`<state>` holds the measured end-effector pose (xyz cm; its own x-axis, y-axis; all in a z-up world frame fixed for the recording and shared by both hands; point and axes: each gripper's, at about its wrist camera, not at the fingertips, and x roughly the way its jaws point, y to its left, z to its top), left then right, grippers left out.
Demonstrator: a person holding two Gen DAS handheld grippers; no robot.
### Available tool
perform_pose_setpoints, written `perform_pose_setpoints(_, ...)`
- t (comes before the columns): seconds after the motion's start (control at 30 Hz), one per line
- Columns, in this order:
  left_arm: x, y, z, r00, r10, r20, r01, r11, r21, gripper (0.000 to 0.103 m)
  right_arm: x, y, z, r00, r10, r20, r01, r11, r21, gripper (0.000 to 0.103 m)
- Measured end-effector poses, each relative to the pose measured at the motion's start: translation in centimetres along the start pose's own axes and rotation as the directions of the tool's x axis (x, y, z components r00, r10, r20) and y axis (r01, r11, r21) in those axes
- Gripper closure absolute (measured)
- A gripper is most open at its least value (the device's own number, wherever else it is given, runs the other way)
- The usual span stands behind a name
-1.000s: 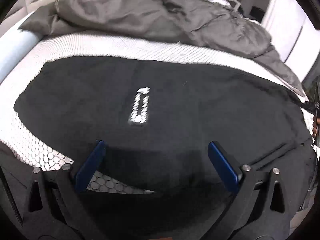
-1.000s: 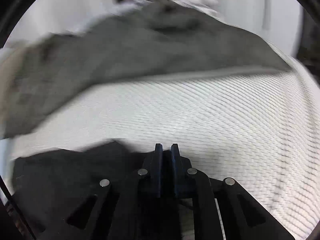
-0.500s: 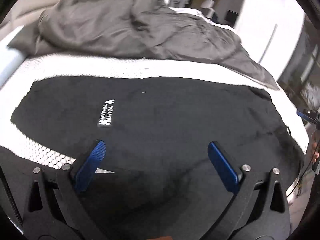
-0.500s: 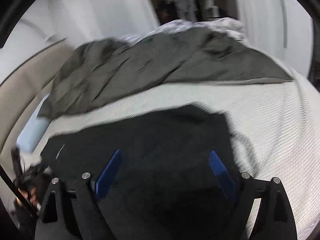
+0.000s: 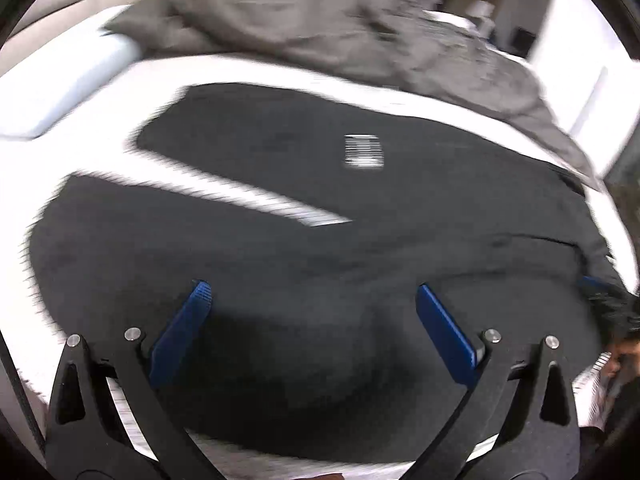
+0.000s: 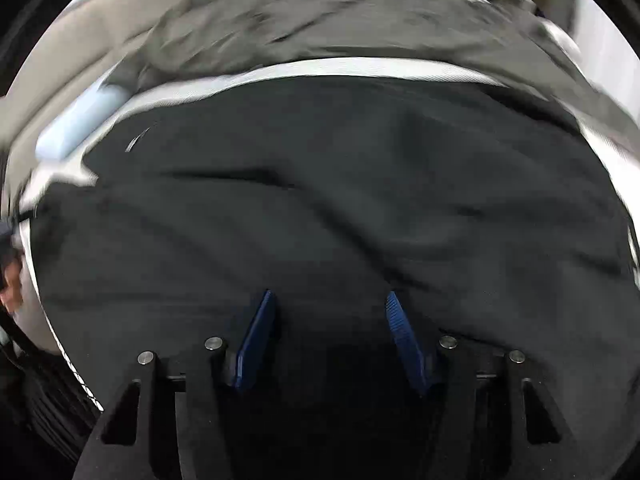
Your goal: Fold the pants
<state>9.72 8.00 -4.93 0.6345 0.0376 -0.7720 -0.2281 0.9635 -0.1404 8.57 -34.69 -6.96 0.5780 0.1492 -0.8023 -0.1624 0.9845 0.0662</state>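
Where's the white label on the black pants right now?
In the left wrist view, the white label sits on the farther leg of the black pants, right of centre, just below the grey blanket.

Pants (image 5: 280,248) black, small white striped label (image 5: 364,151) at about one o'clock. Bed (image 5: 248,68) white. Blanket (image 5: 320,12) grey, twelve o'clock. Pillow (image 5: 68,88) pale blue. Fingers (image 5: 182,332) blue.

Black fabric pants (image 5: 360,240) lie spread flat across a white mattress, legs splayed apart in a narrow V, a small white label on the upper leg, fabric lightly wrinkled.
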Motion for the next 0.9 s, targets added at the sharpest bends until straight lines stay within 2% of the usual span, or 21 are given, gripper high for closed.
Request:
perform_pose_setpoints(0.03,-0.2,1.9,-0.4,0.999,0.046,0.0,-0.046,0.999,-0.02,0.001,-1.0,-1.9,-0.4,0.999,-0.043,0.016,0.042,0.998,0.046,0.045)
perform_pose_setpoints(0.07,-0.3,3.3,-0.6,0.997,0.077,-0.004,-0.077,0.996,-0.04,0.001,-2.0,-3.4,-1.3,0.991,-0.127,0.041,0.124,0.989,0.083,0.045)
perform_pose_setpoints(0.13,-0.6,4.6,-0.5,0.995,0.103,-0.007,-0.104,0.993,-0.064,0.002,-3.7,-6.1,-2.3,0.963,-0.264,0.05,0.253,0.953,0.164,0.045)
perform_pose_setpoints(0.2,-1.3,3.5,-0.3,0.998,0.058,0.009,-0.058,0.997,-0.051,0.002,-4.9,-7.1,-2.9,0.969,-0.237,0.063,0.218,0.95,0.224,0.044)
perform_pose_setpoints(0.27,-1.6,-0.2,-0.4,1.0,-0.015,0.024,0.014,1.0,0.014,0.002,-5.6,-5.0,-2.8,0.972,-0.221,0.08,0.202,0.959,0.2,0.037)
perform_pose_setpoints(0.3,-1.5,-2.2,-0.6,0.999,-0.052,0.017,0.051,0.997,0.059,0.002,-5.4,-2.9,-2.6,0.976,-0.195,0.094,0.177,0.97,0.169,0.034)
perform_pose_setpoints(0.33,-1.2,-4.4,-0.8,0.996,-0.089,0.01,0.087,0.991,0.101,0.002,-5.5,-0.8,-2.5,0.982,-0.155,0.108,0.14,0.981,0.136,0.027)
perform_pose_setpoints(0.37,-0.8,-7.2,-1.4,0.99,-0.14,0.005,0.137,0.978,0.156,0.002,-5.5,1.5,-2.3,0.988,-0.105,0.116,0.094,0.991,0.098,0.022)
perform_pose_setpoints(0.47,0.8,-12.2,-2.9,0.974,-0.224,-0.02,0.222,0.94,0.259,0.002,-4.5,7.8,-1.9,0.991,0.058,0.117,-0.059,0.998,0.006,0.022)
perform_pose_setpoints(0.53,2.8,-14.7,-4.4,0.98,-0.184,-0.081,0.201,0.917,0.346,0.002,-3.3,11.2,-2.4,0.985,0.154,0.076,-0.149,0.987,-0.067,0.022)
perform_pose_setpoints(0.57,3.6,-15.0,-5.2,0.988,-0.124,-0.09,0.15,0.905,0.397,0.002,-2.5,12.5,-3.1,0.987,0.154,0.046,-0.148,0.983,-0.112,0.022)
perform_pose_setpoints(0.6,3.7,-14.8,-5.4,0.989,-0.119,-0.083,0.143,0.901,0.409,0.002,-1.8,12.9,-3.3,0.992,0.12,0.028,-0.114,0.982,-0.15,0.022)
perform_pose_setpoints(0.67,3.2,-12.5,-5.1,0.988,-0.134,-0.077,0.153,0.916,0.371,0.002,-1.6,11.8,-4.4,0.999,0.031,0.025,-0.026,0.984,-0.174,0.023)
perform_pose_setpoints(0.73,2.5,-8.4,-4.3,0.994,-0.091,-0.059,0.104,0.948,0.301,0.002,-2.3,9.0,-4.8,0.999,-0.015,0.051,0.02,0.994,-0.104,0.023)
perform_pose_setpoints(0.77,2.2,-6.2,-4.0,0.997,-0.066,-0.046,0.076,0.96,0.268,0.001,-3.1,6.9,-5.2,0.995,-0.067,0.068,0.07,0.996,-0.048,0.023)
perform_pose_setpoints(0.8,1.9,-3.5,-3.7,1.0,-0.014,-0.025,0.019,0.974,0.226,0.001,-3.9,4.7,-5.9,0.987,-0.135,0.09,0.136,0.991,-0.001,0.022)
perform_pose_setpoints(0.83,1.8,-0.5,-3.2,0.997,0.073,-0.004,-0.071,0.982,0.177,0.001,-4.3,3.1,-6.4,0.976,-0.19,0.102,0.188,0.982,0.033,0.022)
perform_pose_setpoints(0.87,1.9,2.0,-2.7,0.991,0.136,0.005,-0.136,0.982,0.133,0.001,-5.0,1.2,-7.2,0.962,-0.248,0.114,0.24,0.967,0.082,0.022)
perform_pose_setpoints(0.9,1.7,5.3,-2.3,0.979,0.203,0.014,-0.204,0.977,0.061,0.001,-5.5,-0.2,-7.8,0.954,-0.274,0.124,0.259,0.958,0.123,0.022)
